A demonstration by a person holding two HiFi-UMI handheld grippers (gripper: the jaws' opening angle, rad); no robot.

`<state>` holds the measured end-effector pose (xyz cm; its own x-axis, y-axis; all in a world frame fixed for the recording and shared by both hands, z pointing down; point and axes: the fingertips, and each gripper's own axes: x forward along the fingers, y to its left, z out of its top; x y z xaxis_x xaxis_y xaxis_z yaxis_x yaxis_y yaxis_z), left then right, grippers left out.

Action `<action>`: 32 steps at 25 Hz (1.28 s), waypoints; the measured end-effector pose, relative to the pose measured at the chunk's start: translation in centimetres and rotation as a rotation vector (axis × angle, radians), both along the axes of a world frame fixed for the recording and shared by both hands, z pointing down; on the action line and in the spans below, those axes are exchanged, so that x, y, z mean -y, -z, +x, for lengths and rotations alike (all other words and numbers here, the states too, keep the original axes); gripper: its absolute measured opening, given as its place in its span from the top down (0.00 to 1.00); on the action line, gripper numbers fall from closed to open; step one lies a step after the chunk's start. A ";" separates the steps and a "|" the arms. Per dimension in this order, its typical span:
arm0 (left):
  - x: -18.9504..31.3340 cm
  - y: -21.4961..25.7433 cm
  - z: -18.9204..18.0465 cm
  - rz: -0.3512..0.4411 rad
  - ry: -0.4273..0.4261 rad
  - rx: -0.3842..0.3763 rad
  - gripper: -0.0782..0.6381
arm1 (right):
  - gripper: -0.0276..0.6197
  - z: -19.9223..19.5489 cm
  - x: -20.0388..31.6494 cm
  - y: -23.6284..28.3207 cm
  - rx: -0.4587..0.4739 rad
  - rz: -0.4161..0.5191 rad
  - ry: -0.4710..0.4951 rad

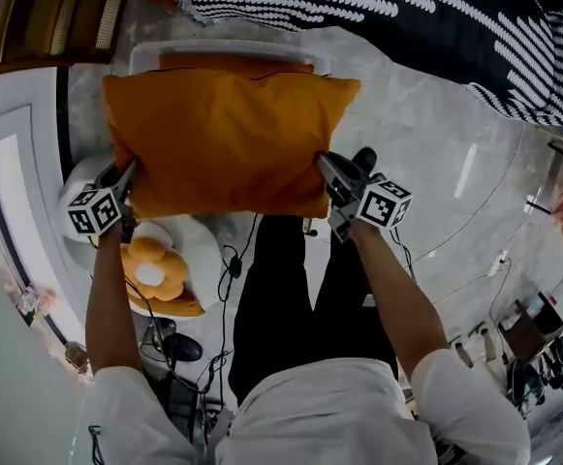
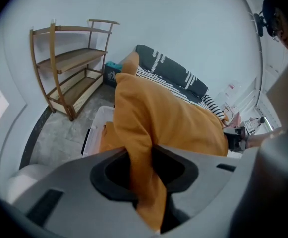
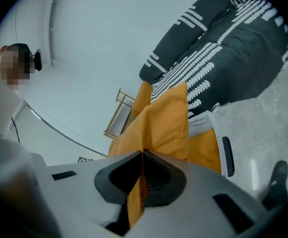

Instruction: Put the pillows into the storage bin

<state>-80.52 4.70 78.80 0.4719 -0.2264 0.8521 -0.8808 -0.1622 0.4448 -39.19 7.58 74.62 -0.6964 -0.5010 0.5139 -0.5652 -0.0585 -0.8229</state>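
Note:
I hold an orange pillow (image 1: 223,139) stretched flat between both grippers, above a white storage bin (image 1: 145,58). Another orange pillow (image 1: 233,65) lies inside the bin. My left gripper (image 1: 126,180) is shut on the pillow's near-left corner; in the left gripper view the orange pillow (image 2: 158,128) bunches between the jaws. My right gripper (image 1: 325,168) is shut on the near-right corner, and in the right gripper view a thin fold of the orange pillow (image 3: 166,125) is pinched between the pads. In that view the storage bin (image 3: 224,150) shows below with orange inside.
A bed with a black-and-white patterned cover (image 1: 407,17) fills the far right. A flower-shaped cushion (image 1: 155,271) lies on a white seat (image 1: 208,250) near my left arm. A wooden shelf (image 2: 69,78) stands by the wall. Cables run over the marble floor (image 1: 436,163).

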 end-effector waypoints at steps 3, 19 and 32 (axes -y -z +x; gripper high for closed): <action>1.1 -1.9 -0.6 -0.013 -0.009 0.011 0.72 | 0.91 -0.6 0.5 -2.2 -0.031 -0.006 0.005; 3.2 2.1 5.3 0.274 0.023 0.055 0.44 | 0.69 3.3 2.8 0.1 -0.181 0.165 -0.008; 6.7 31.7 22.4 0.811 0.139 -0.170 0.45 | 0.69 13.3 11.9 29.8 -0.291 0.736 0.050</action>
